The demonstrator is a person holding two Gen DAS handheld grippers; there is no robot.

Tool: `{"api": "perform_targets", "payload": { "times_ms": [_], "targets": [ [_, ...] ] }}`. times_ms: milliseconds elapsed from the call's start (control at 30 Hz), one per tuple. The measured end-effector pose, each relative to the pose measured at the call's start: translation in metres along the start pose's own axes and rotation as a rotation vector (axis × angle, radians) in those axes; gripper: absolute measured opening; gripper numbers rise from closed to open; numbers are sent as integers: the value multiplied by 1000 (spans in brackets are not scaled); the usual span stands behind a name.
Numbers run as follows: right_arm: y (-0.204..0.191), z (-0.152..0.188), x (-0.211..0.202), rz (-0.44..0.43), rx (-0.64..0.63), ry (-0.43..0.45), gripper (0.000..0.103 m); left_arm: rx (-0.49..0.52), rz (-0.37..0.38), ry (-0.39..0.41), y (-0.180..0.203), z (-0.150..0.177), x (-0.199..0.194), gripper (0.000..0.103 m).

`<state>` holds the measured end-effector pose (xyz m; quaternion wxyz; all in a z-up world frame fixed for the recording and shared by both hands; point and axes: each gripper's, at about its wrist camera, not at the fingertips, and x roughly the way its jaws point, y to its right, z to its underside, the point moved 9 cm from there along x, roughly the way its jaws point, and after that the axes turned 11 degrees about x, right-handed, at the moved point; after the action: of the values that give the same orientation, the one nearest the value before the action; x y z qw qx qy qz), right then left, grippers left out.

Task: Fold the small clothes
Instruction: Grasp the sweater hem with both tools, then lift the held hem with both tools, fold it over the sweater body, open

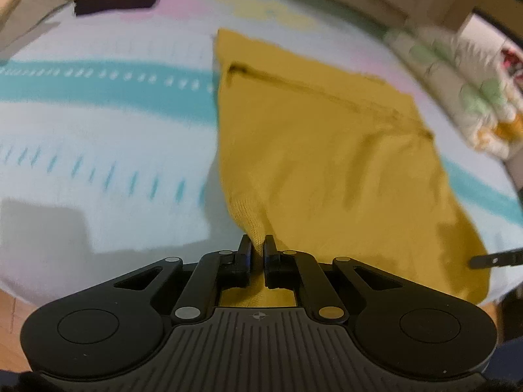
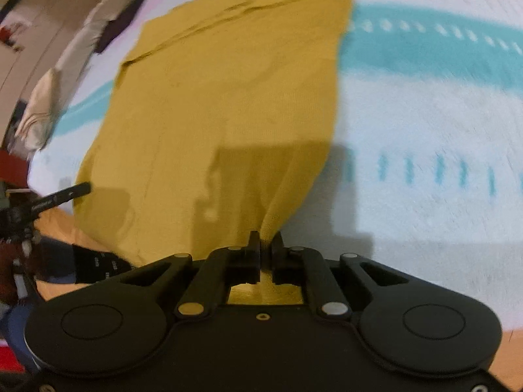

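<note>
Mustard knit garment (image 1: 313, 150) pinched at near corners by left gripper (image 1: 258, 248) and right gripper (image 2: 265, 245), jaws clamped on thin bunches; uneven lifting could slip a corner.

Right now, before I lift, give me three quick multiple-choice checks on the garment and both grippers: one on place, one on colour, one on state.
1. Where does the left gripper hold the garment?
A. At its near left corner
B. At its far edge
C. In its middle

2. What colour is the garment?
A. Teal
B. Mustard yellow
C. Black

3. How does the right gripper stand?
A. Wide open above the cloth
B. Shut on nothing
C. Shut on a pinch of the garment

Answers:
1. A, since the left wrist view shows the near left corner gathered into a peak between the fingers.
2. B, since both views show plain mustard yellow on the pale, teal-striped bedspread.
3. C, since the right wrist view shows yellow cloth drawn up between the closed fingers.
</note>
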<state>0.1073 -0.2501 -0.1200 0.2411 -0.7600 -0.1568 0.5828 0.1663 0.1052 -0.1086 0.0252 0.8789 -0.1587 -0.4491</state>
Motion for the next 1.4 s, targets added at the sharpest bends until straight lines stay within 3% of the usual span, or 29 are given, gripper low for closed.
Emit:
{"api": "perform_targets", "payload": {
  "times_ms": [133, 300, 500, 667, 1033, 1400],
  "targets": [
    [-6, -19, -25, -89, 38, 108, 14, -42, 10, 78, -2, -18, -16, 7],
    [-9, -48, -56, -186, 113, 270, 14, -102, 16, 112, -8, -36, -20, 7],
    [-7, -78, -68, -224, 207, 387, 14, -140, 16, 146, -13, -70, -17, 7],
    [-8, -101, -67, -237, 248, 432, 14, -145, 9, 168, -18, -114, -8, 7],
    [-7, -169, -51, -222, 325, 498, 14, -137, -3, 139, -32, -183, 37, 7],
    [6, -232, 1, -149, 382, 483, 14, -171, -41, 59, -58, -208, 106, 7]
  ]
}}
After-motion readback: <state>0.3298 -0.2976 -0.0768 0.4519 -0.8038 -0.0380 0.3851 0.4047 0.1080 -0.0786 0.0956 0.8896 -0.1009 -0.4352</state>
